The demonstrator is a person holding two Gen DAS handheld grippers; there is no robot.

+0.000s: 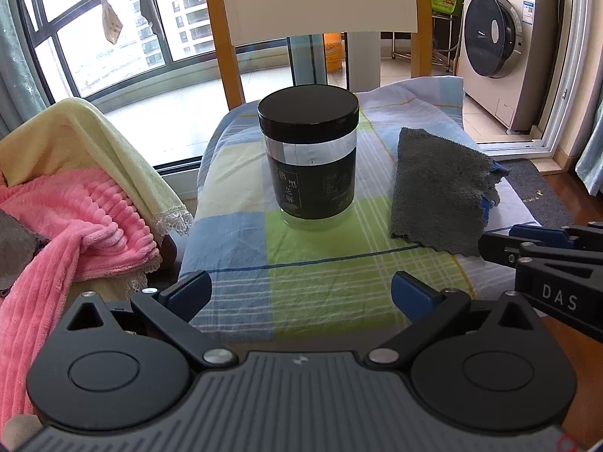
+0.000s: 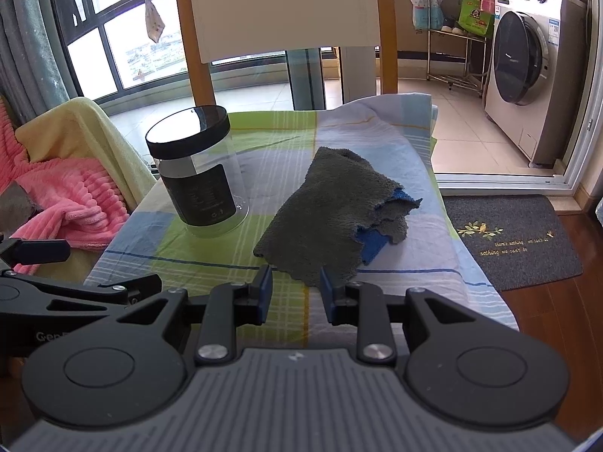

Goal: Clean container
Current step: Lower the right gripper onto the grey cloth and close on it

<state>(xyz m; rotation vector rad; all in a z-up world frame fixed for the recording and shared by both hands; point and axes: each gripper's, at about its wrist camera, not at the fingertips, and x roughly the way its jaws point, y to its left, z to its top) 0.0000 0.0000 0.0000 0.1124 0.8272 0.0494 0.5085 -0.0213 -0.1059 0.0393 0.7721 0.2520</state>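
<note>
Clear plastic with a black screw lid and a dark label, the container (image 1: 309, 158) stands upright on the checked cloth (image 1: 301, 256) that covers the table, toward its far middle. Just to its right, apart from it, lies a grey rag (image 1: 441, 188), folded loosely so a blue layer shows at its right edge. The left claw (image 1: 299, 295) hovers low over the near edge of the cloth, spread wide and empty, lined up with the container. The right claw (image 2: 295, 295) hangs in front of the rag's near edge, its blue pads (image 2: 264, 293) partly apart and gripping nothing. A pink blanket (image 1: 68, 218) and a yellow towel (image 1: 113, 150) lie heaped to the left, beside the table.
</note>
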